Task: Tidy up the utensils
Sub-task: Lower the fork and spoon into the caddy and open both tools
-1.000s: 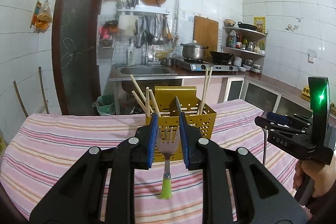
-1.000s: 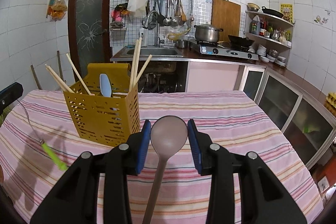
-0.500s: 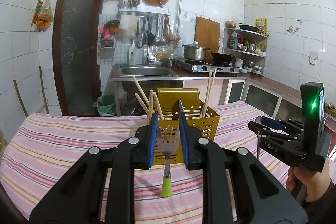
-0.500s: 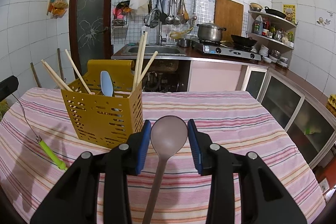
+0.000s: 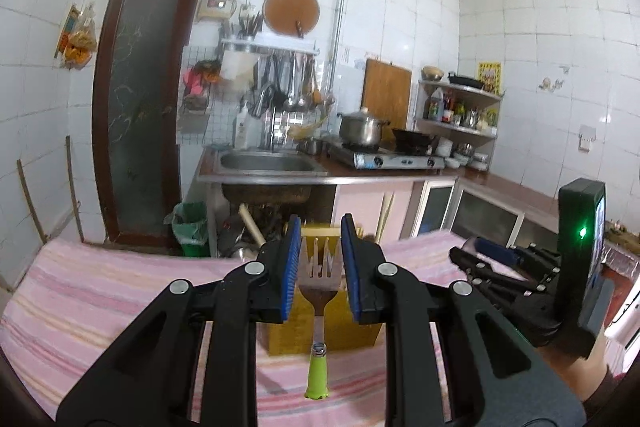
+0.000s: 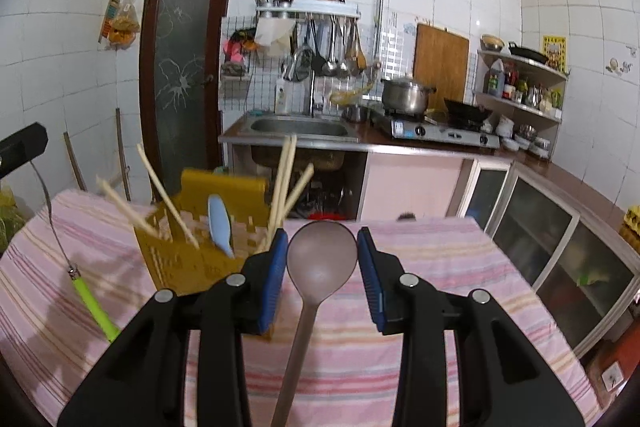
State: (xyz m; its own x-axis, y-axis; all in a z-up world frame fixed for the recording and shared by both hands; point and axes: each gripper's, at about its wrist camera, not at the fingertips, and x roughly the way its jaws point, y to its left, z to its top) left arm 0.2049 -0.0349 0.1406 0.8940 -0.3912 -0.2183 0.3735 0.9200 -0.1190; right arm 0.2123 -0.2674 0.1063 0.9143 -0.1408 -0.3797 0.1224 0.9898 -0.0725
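My left gripper (image 5: 320, 231) is shut on a metal fork (image 5: 319, 287), tines up between the blue pads, with its green handle hanging below. In the right wrist view the same fork (image 6: 94, 303) dangles at the left, above the cloth. My right gripper (image 6: 322, 234) is shut on the bowl of a brown spoon (image 6: 321, 261), whose handle runs down towards me. A yellow perforated caddy (image 6: 180, 267) stands on the table, holding chopsticks (image 6: 284, 179) and a light blue spoon (image 6: 220, 227). Both grippers hover in front of the caddy (image 5: 360, 331), which the left fingers partly hide.
A pink striped cloth (image 6: 440, 287) covers the table. The right gripper (image 5: 500, 259) and the hand holding it show at the right of the left wrist view. Behind the table are a sink counter (image 6: 300, 127), a stove with a pot (image 6: 404, 95) and glass-fronted cabinets (image 6: 560, 247).
Both grippers have risen, so the caddy and table sit lower in each view. The fork and the spoon stay gripped as before.
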